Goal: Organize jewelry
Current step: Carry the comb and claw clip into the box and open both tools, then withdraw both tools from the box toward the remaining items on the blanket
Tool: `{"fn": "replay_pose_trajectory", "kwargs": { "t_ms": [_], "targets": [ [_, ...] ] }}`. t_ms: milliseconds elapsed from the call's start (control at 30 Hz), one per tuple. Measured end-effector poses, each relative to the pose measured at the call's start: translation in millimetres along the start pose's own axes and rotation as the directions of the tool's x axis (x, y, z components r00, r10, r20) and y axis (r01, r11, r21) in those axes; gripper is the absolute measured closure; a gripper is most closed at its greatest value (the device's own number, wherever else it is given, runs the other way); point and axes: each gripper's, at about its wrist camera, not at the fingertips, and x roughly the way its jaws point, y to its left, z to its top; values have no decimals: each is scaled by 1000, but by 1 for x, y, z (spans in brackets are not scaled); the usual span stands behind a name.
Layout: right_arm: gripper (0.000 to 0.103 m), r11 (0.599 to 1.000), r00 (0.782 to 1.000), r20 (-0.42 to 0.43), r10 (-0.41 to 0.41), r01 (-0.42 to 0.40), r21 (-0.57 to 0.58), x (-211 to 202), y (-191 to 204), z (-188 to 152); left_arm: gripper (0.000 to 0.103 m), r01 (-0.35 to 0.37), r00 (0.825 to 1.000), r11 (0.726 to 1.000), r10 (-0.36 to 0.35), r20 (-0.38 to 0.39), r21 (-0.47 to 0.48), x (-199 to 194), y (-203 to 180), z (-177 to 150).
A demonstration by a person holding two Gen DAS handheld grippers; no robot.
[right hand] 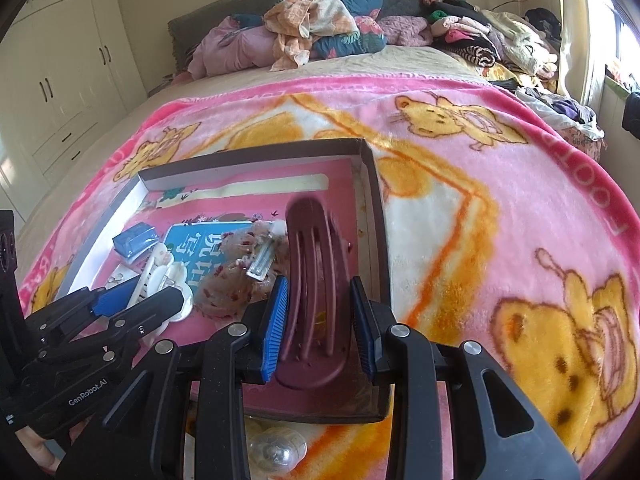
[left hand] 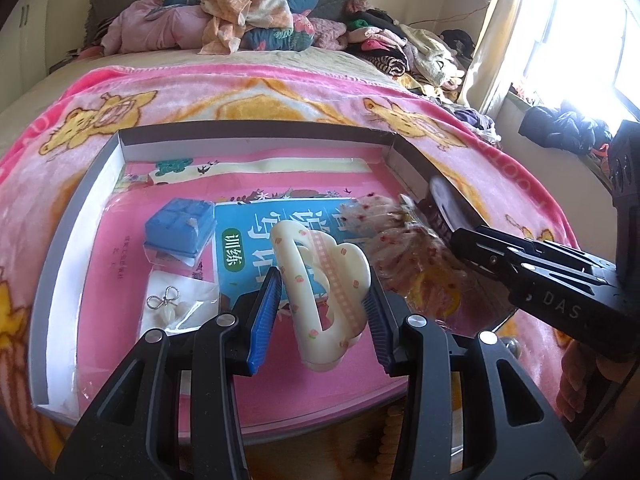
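Over the shallow box's (left hand: 60, 248) near edge on the blanket-covered bed (right hand: 500, 184), the left gripper (left hand: 320, 312) clamps a cream hair claw (left hand: 320, 280) between its fingers while the right gripper (right hand: 320, 320) clamps a maroon hair claw (right hand: 316, 280) by the box's right wall, beyond them a blue case (left hand: 178, 226) and a floral scrunchie (right hand: 236, 276) lying inside.

Two hair claws: cream one (left hand: 324, 292), maroon one (right hand: 316, 288). One blue box (left hand: 176, 228). One bagged earring pair (left hand: 166, 306). One tray (left hand: 68, 248).
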Motion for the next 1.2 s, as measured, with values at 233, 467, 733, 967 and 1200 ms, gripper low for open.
{"fn": "replay_pose_trajectory", "kwargs": {
  "t_ms": [233, 467, 733, 967, 1200],
  "targets": [
    [64, 1000, 1000, 26, 1, -1, 5, -10, -1, -3, 70, -5, 1000, 1000, 5, -1, -1, 0, 2, -1],
    [56, 1000, 999, 50, -7, 7, 5, -27, -1, -9, 64, -10, 1000, 1000, 10, 5, -4, -5, 5, -2],
    [39, 1000, 996, 88, -11, 10, 12, -45, -1, -15, 46, -19, 999, 1000, 19, 26, -2, -18, 2, -3],
    [28, 1000, 992, 126, -11, 8, 24, -66, -1, -21, 27, -22, 998, 1000, 23, 64, -23, -37, 3, -5],
    [23, 1000, 986, 165, -13, 9, 29, -88, 2, -28, 12, -25, 993, 999, 30, 112, -47, -61, 5, -4]
  ]
}}
